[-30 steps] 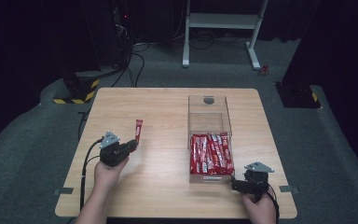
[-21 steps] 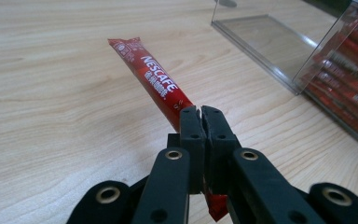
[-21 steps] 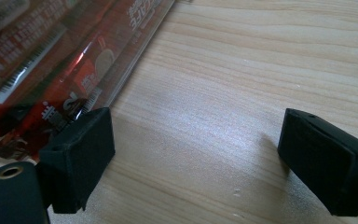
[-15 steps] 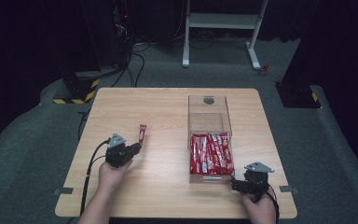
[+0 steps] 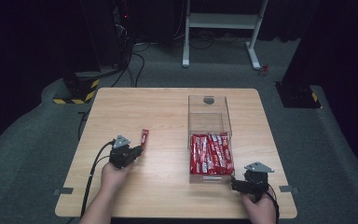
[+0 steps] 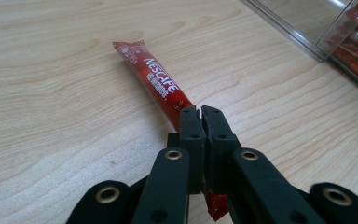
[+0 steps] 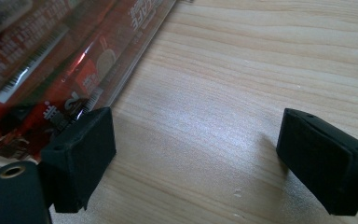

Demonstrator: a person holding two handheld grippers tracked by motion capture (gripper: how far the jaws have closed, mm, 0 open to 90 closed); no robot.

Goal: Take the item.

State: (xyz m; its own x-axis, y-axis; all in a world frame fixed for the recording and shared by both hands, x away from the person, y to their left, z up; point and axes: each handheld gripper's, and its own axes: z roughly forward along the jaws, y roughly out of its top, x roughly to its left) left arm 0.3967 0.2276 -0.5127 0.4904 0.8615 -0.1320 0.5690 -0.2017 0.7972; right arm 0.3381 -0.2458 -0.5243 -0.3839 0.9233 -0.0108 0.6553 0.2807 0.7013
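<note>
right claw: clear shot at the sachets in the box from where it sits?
Probably not straight on. The right claw is open at the table, against the box wall, with the sachets behind it. The top looks open, so over the rim should work.

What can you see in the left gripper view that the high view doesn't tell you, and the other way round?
The left gripper view alone lets you read the word Nescafe on the red packet and see the left gripper shut on its near end.

The high view alone takes in the whole table, the person's hands, the right gripper near the front corner of the clear box, and the floor beyond.

Both show the packet lying on the wooden table, held by the left gripper, with the box of more red packets off to one side.
</note>
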